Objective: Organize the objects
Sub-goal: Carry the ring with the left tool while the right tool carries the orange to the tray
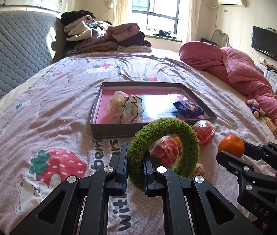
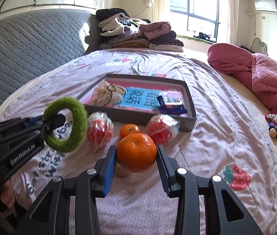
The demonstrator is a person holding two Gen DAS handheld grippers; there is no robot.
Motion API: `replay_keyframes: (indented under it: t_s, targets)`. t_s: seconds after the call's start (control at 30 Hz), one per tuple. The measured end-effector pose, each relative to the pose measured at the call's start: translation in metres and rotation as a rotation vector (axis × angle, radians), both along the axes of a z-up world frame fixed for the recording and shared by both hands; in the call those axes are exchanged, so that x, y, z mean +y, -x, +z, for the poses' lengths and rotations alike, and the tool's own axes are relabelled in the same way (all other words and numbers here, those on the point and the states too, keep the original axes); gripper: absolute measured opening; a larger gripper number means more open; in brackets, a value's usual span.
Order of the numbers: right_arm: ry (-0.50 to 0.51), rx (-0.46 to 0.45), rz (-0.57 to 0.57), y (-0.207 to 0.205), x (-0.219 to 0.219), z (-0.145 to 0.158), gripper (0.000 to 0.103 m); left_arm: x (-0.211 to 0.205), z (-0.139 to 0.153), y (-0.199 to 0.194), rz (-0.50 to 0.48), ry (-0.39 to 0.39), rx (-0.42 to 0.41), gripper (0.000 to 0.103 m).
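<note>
left gripper (image 2: 49, 122) clamped on green fuzzy ring (image 2: 66, 124), "genrobot.ai" on its body. right gripper (image 2: 136, 159) gripping an orange (image 2: 136, 151). ahead of both: tray (image 2: 140, 115) already holding pouch and blue packet. left on bed just beyond the gripper tips: second orange (image 2: 129, 130), two wrapped red balls.
</note>
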State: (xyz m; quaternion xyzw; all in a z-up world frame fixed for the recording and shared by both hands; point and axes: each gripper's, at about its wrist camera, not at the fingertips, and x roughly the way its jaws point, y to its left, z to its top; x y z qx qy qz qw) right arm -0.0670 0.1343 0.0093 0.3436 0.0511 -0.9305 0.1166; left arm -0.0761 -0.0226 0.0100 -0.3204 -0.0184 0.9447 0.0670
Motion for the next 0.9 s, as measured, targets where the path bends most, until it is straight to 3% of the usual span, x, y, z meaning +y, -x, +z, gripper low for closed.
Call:
replay_keyframes:
  t_s: [0.9]
  targets:
    - [-0.004, 0.038, 0.003, 0.049, -0.005, 0.014, 0.041, 0.003, 0.014, 0.039, 0.020, 0.016, 0.016, 0.012]
